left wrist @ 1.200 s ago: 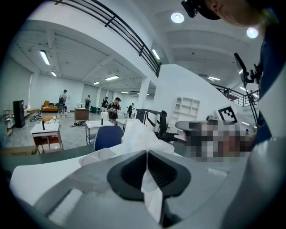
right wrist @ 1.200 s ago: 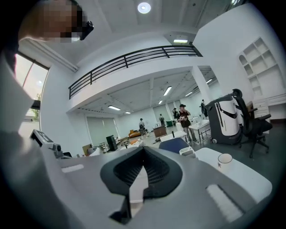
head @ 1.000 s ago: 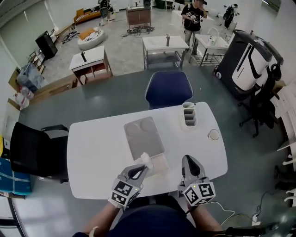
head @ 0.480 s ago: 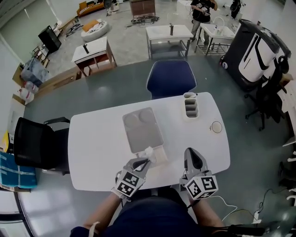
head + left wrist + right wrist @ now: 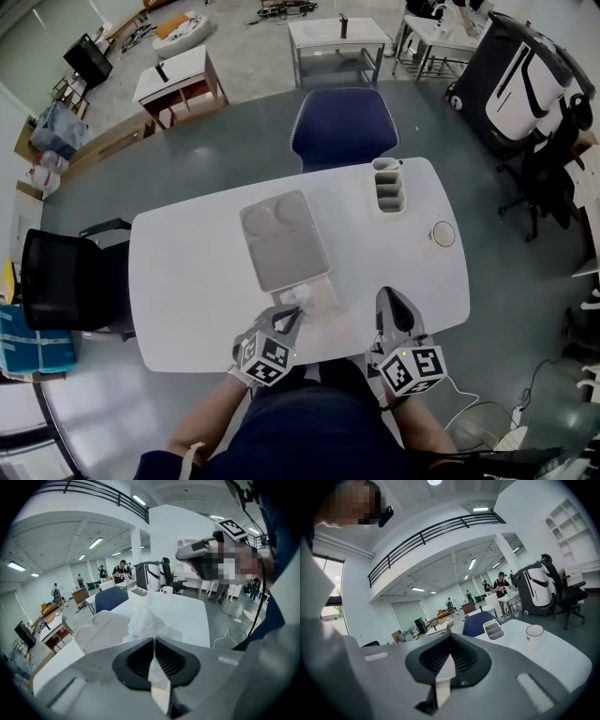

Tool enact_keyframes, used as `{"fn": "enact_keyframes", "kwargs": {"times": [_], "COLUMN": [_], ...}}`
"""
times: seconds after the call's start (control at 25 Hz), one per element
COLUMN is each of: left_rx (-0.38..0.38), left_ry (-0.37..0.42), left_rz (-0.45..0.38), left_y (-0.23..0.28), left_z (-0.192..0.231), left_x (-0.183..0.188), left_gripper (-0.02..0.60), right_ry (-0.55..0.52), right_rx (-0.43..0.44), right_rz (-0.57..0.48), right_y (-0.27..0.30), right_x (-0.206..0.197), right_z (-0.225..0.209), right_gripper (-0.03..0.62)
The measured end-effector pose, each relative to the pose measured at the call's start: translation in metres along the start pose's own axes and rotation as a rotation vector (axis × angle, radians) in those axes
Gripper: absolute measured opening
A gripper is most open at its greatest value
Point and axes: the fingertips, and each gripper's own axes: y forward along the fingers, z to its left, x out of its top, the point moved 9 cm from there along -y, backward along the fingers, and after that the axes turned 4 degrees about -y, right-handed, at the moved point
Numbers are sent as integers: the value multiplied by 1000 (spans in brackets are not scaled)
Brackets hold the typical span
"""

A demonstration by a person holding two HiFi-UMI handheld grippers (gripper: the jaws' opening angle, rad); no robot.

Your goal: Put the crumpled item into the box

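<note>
A white crumpled item [image 5: 291,297] sticks out of the tips of my left gripper [image 5: 288,313], which is shut on it near the table's front edge. In the left gripper view the crumpled item [image 5: 142,620] rises just past the closed jaws of the left gripper [image 5: 153,641]. A shallow clear box [image 5: 322,298] lies on the table right beside the item, against the near end of a grey tray; in the left gripper view the clear box [image 5: 181,633] shows to the item's right. My right gripper [image 5: 387,298] is shut and empty, further right.
The grey tray [image 5: 283,241] with two round hollows lies mid-table. A white divided organiser [image 5: 385,199] and a paper cup [image 5: 442,233] stand at the right. A blue chair [image 5: 339,129] is at the far side and a black chair [image 5: 66,278] at the left.
The head camera has shifted, so the table sits higher in view. Both grippers keep much the same places over the table's front edge. The left gripper still holds the crumpled item.
</note>
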Motion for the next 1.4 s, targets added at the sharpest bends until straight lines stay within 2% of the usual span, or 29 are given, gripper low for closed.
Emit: {"fn": "enact_keyframes", "kwargs": {"times": [0.16,0.28,0.6,1.2,1.4], "left_rx": [-30,-39,-111,-75,-64], "left_ry": [-2,34,66,20,35], "left_rz": [51,86,224,351,367], "left_y": [17,28,55,80,83], "left_z": [-2,-2,-4,3,3], "left_x": [-14,-20,-33,-50,-51], "left_gripper": [15,15,15,18,18], "right_ry": [9,14,27,38,43], "right_rx": [-20,-28,-57,-52,-50], "right_rz": [22,32,59,86,90], "right_y": [-1,0,-3,-10,-12], "right_x": [-8,-11,-19,-29,-30], "right_z": [-3,-3,-6,5,7], "right_gripper": [2,2,2,2,2]}}
